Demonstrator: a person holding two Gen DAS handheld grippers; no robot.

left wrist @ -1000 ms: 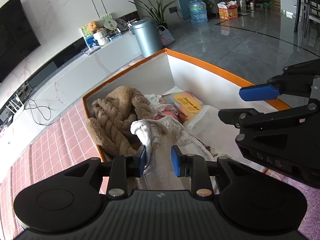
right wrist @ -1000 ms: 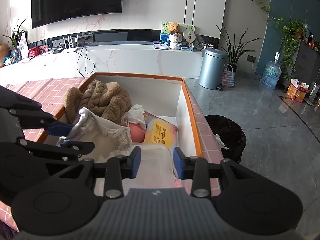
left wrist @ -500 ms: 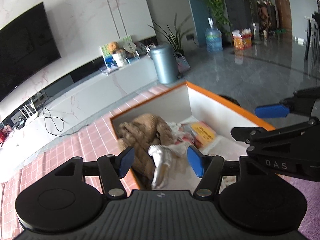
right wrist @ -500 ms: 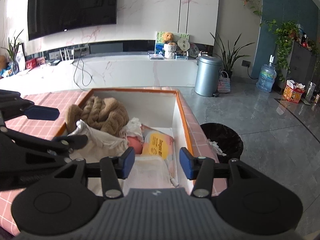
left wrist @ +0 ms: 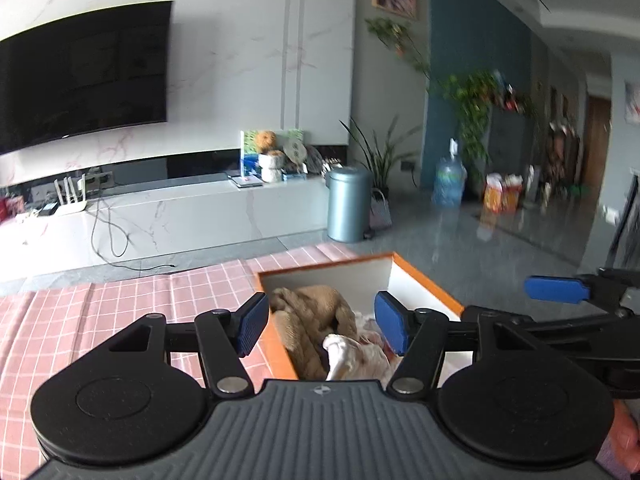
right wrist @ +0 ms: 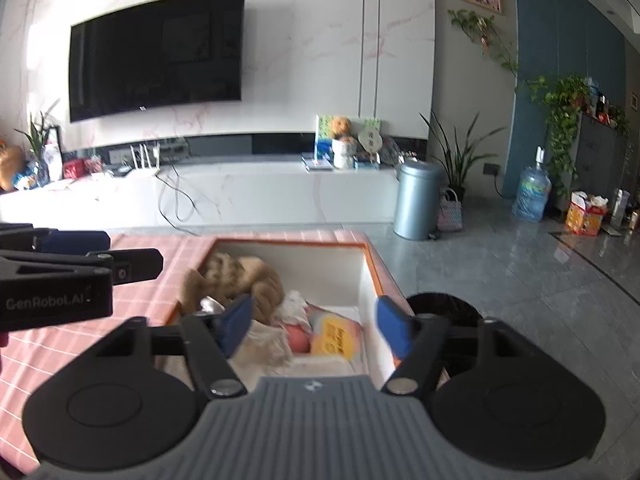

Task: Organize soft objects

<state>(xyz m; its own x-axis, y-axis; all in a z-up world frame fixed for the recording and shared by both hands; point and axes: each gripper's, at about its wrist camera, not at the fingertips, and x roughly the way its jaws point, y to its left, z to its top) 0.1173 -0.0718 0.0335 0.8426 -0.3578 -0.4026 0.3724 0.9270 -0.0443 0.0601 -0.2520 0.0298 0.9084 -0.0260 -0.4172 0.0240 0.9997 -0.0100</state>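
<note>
An orange-rimmed white box (left wrist: 424, 280) (right wrist: 374, 268) sits on a pink checked tablecloth. Inside lie a brown knitted cloth (left wrist: 312, 312) (right wrist: 244, 280), a crumpled white cloth (left wrist: 344, 354) (right wrist: 264, 340), a pink item (right wrist: 299, 338) and a yellow-labelled packet (right wrist: 334, 336). My left gripper (left wrist: 320, 326) hovers open above the box's near left corner, with nothing touching its pads. My right gripper (right wrist: 314, 326) hangs over the box's near end, its jaws opening and empty. Each gripper also shows in the other's view: the right gripper (left wrist: 556, 290) and the left gripper (right wrist: 76, 272).
The tablecloth (left wrist: 120, 312) spreads to the left of the box. A black waste basket (right wrist: 444, 312) stands on the floor by the table's right edge. Farther off are a grey bin (right wrist: 418, 200), a white TV cabinet (right wrist: 240, 192) and a water bottle (right wrist: 532, 194).
My left gripper has let go of the white cloth, which now lies in the box. Both grippers have widened, risen and pulled back from the box, and the left one has rolled level.
</note>
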